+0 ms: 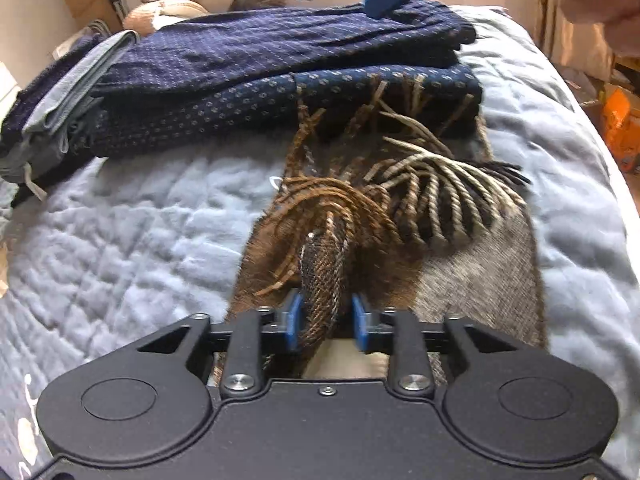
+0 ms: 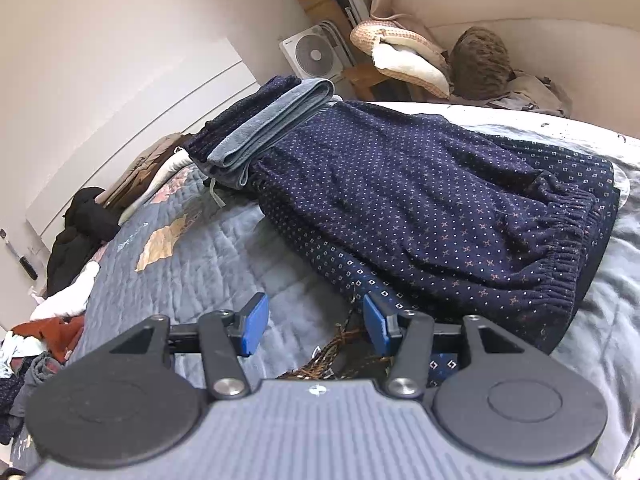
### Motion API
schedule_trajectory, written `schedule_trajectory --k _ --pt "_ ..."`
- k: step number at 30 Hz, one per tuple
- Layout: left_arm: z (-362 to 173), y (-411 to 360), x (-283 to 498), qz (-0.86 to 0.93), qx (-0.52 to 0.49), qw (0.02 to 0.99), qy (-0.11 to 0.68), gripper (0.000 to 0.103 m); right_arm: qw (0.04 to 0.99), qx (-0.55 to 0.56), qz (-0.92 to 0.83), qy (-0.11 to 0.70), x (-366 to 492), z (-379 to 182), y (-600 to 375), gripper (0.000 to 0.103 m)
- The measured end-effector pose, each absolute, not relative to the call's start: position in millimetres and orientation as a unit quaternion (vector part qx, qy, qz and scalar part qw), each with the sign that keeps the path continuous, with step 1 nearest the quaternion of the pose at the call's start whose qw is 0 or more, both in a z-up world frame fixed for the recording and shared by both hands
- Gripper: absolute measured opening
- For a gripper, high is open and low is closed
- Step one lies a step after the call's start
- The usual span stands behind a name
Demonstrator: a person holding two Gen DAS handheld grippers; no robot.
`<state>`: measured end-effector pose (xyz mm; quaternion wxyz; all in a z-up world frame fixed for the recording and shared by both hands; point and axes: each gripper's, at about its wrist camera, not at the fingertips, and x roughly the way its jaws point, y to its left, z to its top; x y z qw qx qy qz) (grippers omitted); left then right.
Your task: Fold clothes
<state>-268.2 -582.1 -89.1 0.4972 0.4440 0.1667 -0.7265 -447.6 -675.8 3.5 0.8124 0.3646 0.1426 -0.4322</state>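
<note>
Here the left gripper (image 1: 326,320) jaws pinch a bunched fold of the brown scarf (image 1: 472,264), running lengthwise toward the navy pile (image 1: 280,60); right gripper (image 2: 316,326) hovers above that pile, jaws spread, empty.

Coarse brown woven wool scarf (image 1: 324,272) with twisted rope fringe, lower centre; soft matt pale-blue quilted cotton bedspread (image 1: 132,216) beneath.

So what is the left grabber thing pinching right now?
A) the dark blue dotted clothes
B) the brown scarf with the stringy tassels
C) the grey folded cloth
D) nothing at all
B: in the left wrist view the left gripper has its jaws closed on a bunched fold of the brown fringed scarf, while the navy dotted clothes lie folded farther back on the bed.
</note>
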Motion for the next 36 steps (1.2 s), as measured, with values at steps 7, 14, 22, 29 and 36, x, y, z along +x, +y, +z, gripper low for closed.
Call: schedule_trajectory --k 7,14,22,29,36 --pt "-84 -591 -261 -0.738 0.433 0.483 0.187 0.005 0.812 0.363 -0.432 0.145 -447 3 -677 0.052" --pt "-55 -594 -255 -0.750 0.387 0.523 0.122 0.004 0.809 0.363 -0.438 0.144 -450 2 -679 0.052" --pt "-98 -616 -270 -0.710 0.448 0.533 0.102 0.021 0.814 0.356 -0.434 0.152 -445 2 -677 0.052" --pt "-49 -571 -243 -0.705 0.375 0.591 0.111 0.056 0.813 0.355 -0.432 0.164 -447 -2 -679 0.052" --pt "-50 -505 -302 -0.701 0.390 0.591 0.077 0.055 0.815 0.361 -0.413 0.187 -453 -2 -680 0.052"
